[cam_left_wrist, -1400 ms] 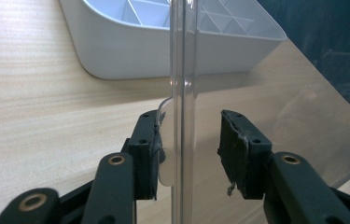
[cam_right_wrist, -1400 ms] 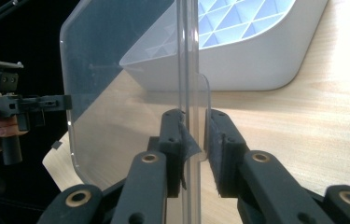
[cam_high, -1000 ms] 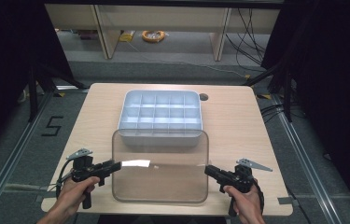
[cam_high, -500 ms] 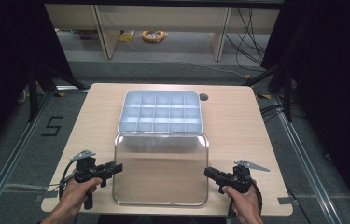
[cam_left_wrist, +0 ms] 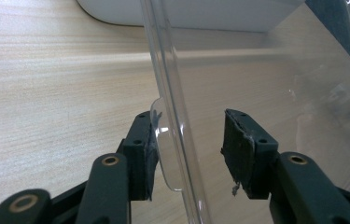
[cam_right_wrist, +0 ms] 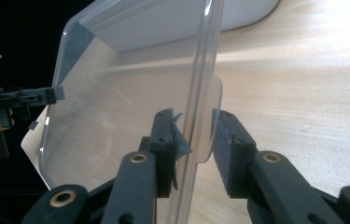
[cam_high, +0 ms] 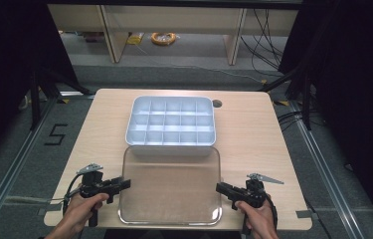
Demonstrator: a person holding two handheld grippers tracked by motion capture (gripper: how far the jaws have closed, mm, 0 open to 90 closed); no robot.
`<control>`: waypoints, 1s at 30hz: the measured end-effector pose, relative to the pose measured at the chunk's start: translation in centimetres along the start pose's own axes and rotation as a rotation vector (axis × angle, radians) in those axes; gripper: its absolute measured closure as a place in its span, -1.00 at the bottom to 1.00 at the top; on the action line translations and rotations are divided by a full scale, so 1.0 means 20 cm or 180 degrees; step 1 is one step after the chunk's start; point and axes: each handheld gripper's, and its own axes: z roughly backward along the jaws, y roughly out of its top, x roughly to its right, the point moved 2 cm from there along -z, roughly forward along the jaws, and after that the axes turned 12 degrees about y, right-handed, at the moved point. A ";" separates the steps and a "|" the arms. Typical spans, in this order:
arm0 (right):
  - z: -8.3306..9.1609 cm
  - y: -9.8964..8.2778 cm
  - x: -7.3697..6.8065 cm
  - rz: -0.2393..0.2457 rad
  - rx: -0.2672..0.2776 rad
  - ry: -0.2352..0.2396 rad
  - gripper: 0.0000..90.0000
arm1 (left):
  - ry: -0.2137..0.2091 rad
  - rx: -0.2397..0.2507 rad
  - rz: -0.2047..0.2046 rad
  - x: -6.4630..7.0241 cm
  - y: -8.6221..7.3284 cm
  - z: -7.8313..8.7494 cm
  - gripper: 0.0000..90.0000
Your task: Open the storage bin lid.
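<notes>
Our left gripper point(cam_high: 122, 183) and right gripper point(cam_high: 220, 188) stand open around the side tabs of the clear lid point(cam_high: 170, 185), not yet clamped. The lid lies flat, at 6 o'clock from the white divided box point(cam_high: 171, 127). We judge that next we close both and lift it onto the box.

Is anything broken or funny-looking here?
The pad on the left gripper looks torn, with a ragged edge and a crumb hanging. The right gripper has a peeling flap too. The clear lid and white tray look fine.
</notes>
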 end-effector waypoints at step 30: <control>-0.06 -0.01 0.07 0.0029 -0.0234 -0.0131 0.42 | 0.0089 -0.0279 -0.0091 -0.02 -0.03 -0.07 0.11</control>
